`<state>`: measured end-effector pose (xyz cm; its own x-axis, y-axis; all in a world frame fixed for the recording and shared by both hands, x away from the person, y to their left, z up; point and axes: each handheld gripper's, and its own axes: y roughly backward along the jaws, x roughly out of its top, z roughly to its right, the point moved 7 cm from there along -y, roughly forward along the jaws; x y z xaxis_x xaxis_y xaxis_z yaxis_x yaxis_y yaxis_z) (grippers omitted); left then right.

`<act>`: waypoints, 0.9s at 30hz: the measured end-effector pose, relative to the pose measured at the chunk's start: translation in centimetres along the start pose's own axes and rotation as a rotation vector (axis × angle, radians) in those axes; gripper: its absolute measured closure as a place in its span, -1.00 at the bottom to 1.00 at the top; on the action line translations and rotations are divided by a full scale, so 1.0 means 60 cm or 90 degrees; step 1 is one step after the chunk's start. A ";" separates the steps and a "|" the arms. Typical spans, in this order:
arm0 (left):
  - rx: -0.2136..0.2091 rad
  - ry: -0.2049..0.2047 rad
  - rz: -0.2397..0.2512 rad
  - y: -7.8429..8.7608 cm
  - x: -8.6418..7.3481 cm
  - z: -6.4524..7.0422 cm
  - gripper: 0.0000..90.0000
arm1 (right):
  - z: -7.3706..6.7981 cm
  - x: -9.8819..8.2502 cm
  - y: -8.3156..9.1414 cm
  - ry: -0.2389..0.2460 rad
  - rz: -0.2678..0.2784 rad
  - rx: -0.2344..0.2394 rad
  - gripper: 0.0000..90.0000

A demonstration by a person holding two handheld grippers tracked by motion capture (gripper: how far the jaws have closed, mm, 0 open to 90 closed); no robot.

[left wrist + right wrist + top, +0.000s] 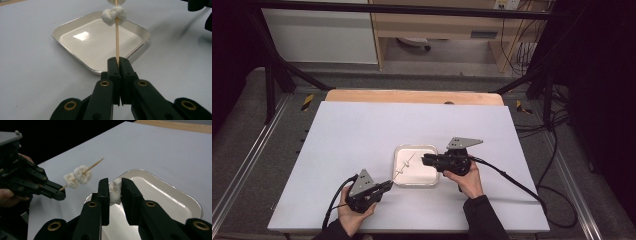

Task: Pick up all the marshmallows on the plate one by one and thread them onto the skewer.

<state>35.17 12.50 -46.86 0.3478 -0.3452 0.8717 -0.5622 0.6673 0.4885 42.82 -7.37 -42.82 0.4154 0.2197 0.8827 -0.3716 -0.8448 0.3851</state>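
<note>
The left tool (117,62) is clamped on a wooden skewer (116,37) whose tip and upper marshmallow are cut off at twelve o'clock in its own view. The right tool (115,188) pinches a loose marshmallow (115,190) above the white tray (398,165), at three o'clock from the skewer's two threaded marshmallows (77,177).

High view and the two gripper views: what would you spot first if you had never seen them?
The thin wooden skewer with two white marshmallows threaded on it, clamped in the left gripper and slanting up over the shiny square tray in the middle of the white table. Next, the right gripper pinches a third marshmallow above that tray.
</note>
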 end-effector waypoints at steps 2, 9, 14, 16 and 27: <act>-0.001 -0.002 0.000 0.000 0.000 0.001 0.97 | 0.000 0.007 0.004 -0.007 0.012 0.006 0.73; -0.005 -0.007 0.007 0.002 0.002 0.003 0.97 | 0.000 0.033 0.015 -0.054 0.064 0.042 0.73; -0.009 -0.011 0.008 0.001 0.002 0.004 0.97 | -0.001 0.043 0.015 -0.084 0.084 0.070 0.73; -0.011 -0.011 0.008 0.001 0.003 0.005 0.97 | -0.002 0.042 0.011 -0.087 0.080 0.073 0.73; -0.015 -0.014 0.016 0.002 0.005 0.008 0.97 | -0.008 0.050 -0.004 -0.117 0.079 0.106 0.73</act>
<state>34.84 12.19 -46.53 0.3164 -0.3427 0.8846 -0.5530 0.6910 0.4655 43.76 -6.24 -40.12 0.5252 0.0299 0.8504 -0.2937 -0.9316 0.2141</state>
